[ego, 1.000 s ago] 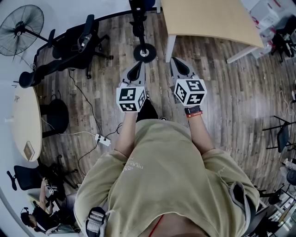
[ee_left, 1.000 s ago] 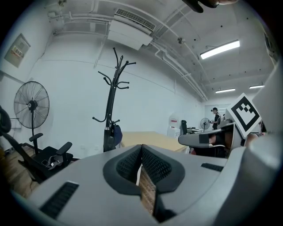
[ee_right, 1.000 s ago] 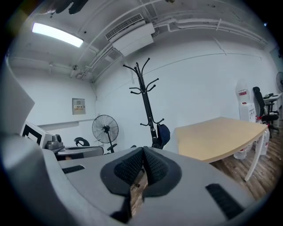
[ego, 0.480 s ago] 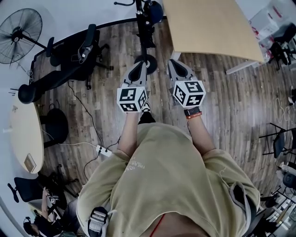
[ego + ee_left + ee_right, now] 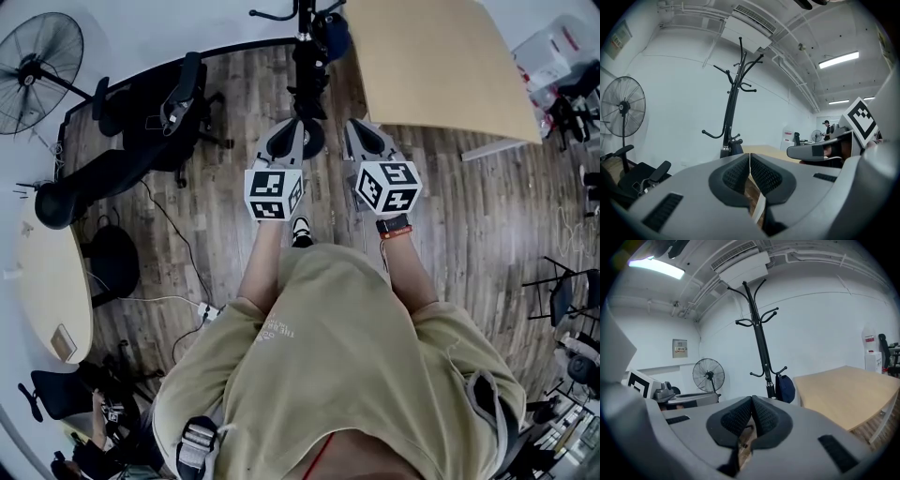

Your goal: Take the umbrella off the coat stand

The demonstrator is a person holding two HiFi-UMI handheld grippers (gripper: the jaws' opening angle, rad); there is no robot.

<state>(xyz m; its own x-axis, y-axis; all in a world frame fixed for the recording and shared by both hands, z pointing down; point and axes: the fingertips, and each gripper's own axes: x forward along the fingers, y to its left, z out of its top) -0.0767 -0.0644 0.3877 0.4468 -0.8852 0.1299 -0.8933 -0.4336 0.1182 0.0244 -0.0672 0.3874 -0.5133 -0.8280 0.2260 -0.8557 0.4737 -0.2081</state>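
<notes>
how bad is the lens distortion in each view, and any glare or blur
Head view: heavy fisheye, the floor boards bow outward, light even, fairly sharp. Left gripper view: dark round vignette, the coat stand leans with the lens, the light strip is blown out. Right gripper view: same vignette, the ceiling light glares at top left.

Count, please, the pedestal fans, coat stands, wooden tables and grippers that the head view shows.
Pedestal fan: 1
Coat stand: 1
Wooden tables: 2, far table, left table
Grippers: 2, left gripper, right gripper
Total: 6
</notes>
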